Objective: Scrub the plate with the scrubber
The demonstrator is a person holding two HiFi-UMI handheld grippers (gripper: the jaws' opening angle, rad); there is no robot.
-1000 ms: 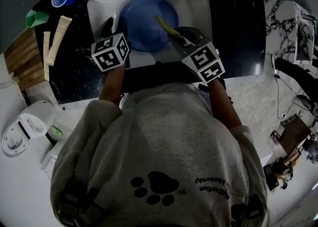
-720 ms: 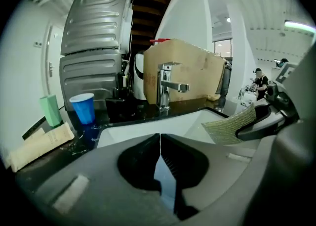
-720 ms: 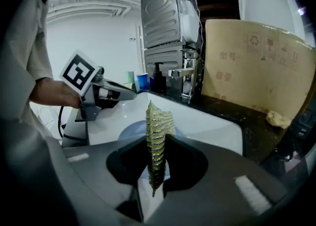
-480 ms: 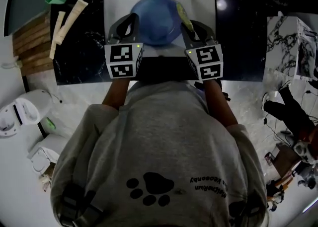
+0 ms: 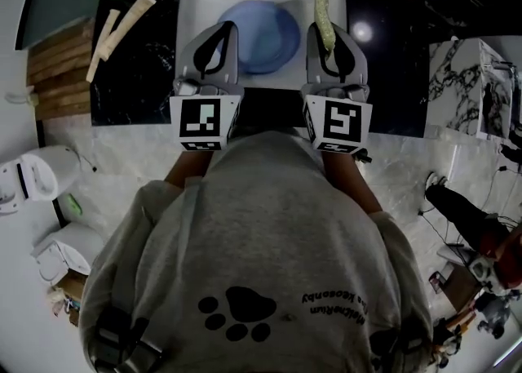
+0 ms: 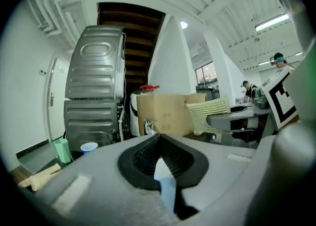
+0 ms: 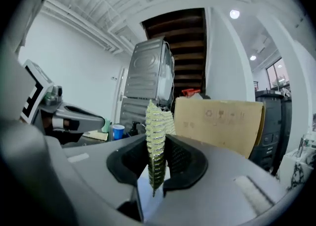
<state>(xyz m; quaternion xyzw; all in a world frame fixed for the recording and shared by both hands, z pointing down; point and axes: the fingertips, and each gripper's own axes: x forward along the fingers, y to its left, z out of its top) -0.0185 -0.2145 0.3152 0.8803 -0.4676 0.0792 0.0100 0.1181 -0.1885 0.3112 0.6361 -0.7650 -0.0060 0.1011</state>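
The right gripper (image 5: 327, 34) clamps the scrubber (image 5: 324, 2); the left gripper (image 5: 223, 30), jaws closed, is empty. Next, I'd say: down onto the blue plate (image 5: 265, 35).

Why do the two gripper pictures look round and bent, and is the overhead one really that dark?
Left gripper view and right gripper view: wide-angle lenses bow straight lines and leave black corners; the yellow-green woven scrubber is sharp. Head view: dim overall, the white sink brightest, one glare spot on the glossy black counter.

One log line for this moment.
left gripper: shut, empty | right gripper: shut on scrubber | plate: in sink
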